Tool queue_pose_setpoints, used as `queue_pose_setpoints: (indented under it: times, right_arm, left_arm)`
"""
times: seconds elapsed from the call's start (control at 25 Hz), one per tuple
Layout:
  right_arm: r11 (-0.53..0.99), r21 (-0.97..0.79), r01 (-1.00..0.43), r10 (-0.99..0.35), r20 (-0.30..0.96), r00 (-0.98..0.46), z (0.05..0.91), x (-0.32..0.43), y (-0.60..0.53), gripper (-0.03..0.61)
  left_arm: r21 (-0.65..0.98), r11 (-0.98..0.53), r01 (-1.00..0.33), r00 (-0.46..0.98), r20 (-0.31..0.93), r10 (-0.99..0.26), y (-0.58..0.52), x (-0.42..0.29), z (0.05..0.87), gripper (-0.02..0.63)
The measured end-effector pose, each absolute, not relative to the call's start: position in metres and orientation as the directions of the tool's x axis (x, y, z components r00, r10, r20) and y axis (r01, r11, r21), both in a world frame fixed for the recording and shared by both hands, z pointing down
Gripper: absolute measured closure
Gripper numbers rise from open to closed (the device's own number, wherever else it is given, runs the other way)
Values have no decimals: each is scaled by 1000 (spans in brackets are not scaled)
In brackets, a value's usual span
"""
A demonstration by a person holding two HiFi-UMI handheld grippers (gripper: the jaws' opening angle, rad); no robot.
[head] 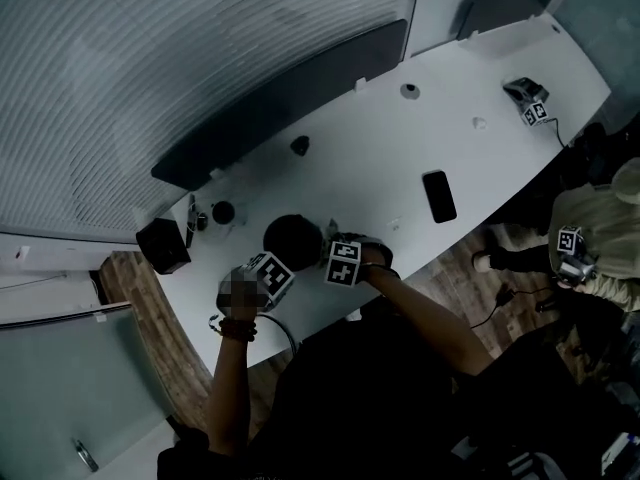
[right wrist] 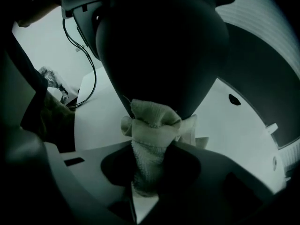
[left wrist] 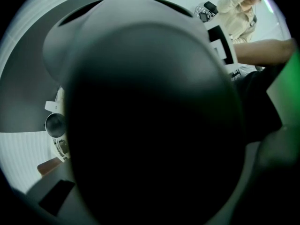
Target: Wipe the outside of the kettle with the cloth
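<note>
The black kettle (head: 292, 239) stands near the front edge of the white table (head: 380, 158). In the right gripper view its dark body (right wrist: 159, 46) towers just ahead of the jaws. My right gripper (right wrist: 151, 146) is shut on a pale bunched cloth (right wrist: 152, 135), whose top presses against the kettle's lower wall. In the head view that gripper (head: 343, 262) sits at the kettle's right and my left gripper (head: 268, 275) at its front left. The kettle (left wrist: 150, 125) fills the left gripper view and hides the left jaws.
A black phone (head: 438, 196) lies to the right. A black box (head: 163, 245) and a small dark cup (head: 222, 211) stand at the left end. A cable (right wrist: 79, 55) loops off the near edge. Another person (head: 600, 228) stands at the far right.
</note>
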State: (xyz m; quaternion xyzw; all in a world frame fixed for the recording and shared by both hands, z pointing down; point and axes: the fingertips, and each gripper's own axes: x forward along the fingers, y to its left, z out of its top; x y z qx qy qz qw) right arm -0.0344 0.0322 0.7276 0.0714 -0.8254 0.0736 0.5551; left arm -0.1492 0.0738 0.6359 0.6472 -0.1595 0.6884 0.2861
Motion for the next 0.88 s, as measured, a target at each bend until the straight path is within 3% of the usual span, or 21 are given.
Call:
queue_pose_setpoints:
  times: [0.4,0.64,0.88]
  right_arm:
    - [957,-13,-291,-124,885,-448,723,-21,34,480]
    - [925,0,-379,-194,860,-472,719,-15,31,480]
    - [909,-41,-416,-209,817,-537,701,-12,30,442]
  left_arm:
    - [151,-794,-589,12,984,178,77,-140,634,488]
    - [48,-887,-459,-92,991,101,72,-150,623,488]
    - [55,-866,-497,22,998,51,72,-162,589,488]
